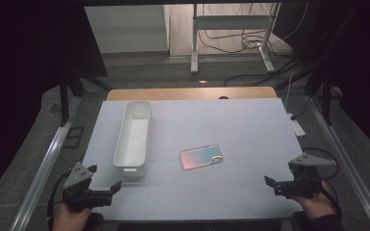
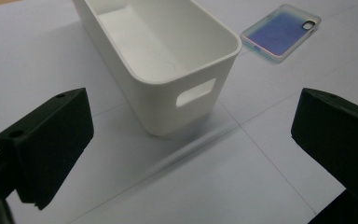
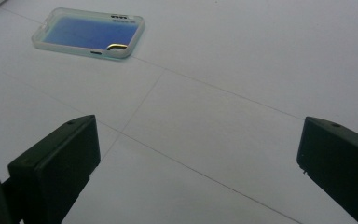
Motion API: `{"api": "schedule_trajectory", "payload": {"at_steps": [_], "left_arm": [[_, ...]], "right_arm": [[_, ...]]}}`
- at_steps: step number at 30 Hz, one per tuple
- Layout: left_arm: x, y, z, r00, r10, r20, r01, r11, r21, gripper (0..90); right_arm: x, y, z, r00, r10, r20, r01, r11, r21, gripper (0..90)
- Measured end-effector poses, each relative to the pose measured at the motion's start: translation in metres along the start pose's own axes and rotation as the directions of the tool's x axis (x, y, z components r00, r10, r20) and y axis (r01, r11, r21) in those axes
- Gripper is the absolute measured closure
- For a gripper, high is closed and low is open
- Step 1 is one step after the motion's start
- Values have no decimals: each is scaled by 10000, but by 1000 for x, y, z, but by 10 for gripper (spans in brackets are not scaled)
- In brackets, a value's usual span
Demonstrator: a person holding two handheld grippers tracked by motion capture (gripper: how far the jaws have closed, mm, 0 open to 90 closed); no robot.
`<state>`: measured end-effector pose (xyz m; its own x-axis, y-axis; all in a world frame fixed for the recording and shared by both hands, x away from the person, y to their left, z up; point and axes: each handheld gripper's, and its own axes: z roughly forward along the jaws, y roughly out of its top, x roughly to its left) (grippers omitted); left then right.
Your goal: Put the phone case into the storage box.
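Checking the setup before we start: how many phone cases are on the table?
1. A translucent rectangular phone case with an iridescent blue-pink back lies flat near the middle of the white table, right of the long white plastic bin. Nothing seems hidden inside the bin.

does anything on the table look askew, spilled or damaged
Nothing stands out. The phone case lies flat, slightly slanted, right of the empty upright white bin. No spill or damage shows.
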<state>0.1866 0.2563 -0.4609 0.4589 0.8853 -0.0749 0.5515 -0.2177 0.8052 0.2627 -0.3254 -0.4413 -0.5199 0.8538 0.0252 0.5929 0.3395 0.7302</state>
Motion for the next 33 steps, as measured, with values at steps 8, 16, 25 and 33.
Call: {"api": "schedule_trajectory", "payload": {"at_steps": [8,16,25,33], "left_arm": [[0,0,0,10000,48,70,-48,10000,-14,0],[0,0,0,9999,70,103,-70,10000,32,0],[-1,0,1,9999,92,103,-93,9999,71,4],[-1,0,0,9998,167,125,-168,9998,67,5]], "right_arm": [[2,2,3,9995,-226,-200,231,9995,205,0],[3,9,7,9977,-580,-354,583,9983,61,0],[7,15,15,9933,-959,-644,962,9954,3,0],[9,20,23,9907,-1009,-913,1015,9948,23,0]]}}
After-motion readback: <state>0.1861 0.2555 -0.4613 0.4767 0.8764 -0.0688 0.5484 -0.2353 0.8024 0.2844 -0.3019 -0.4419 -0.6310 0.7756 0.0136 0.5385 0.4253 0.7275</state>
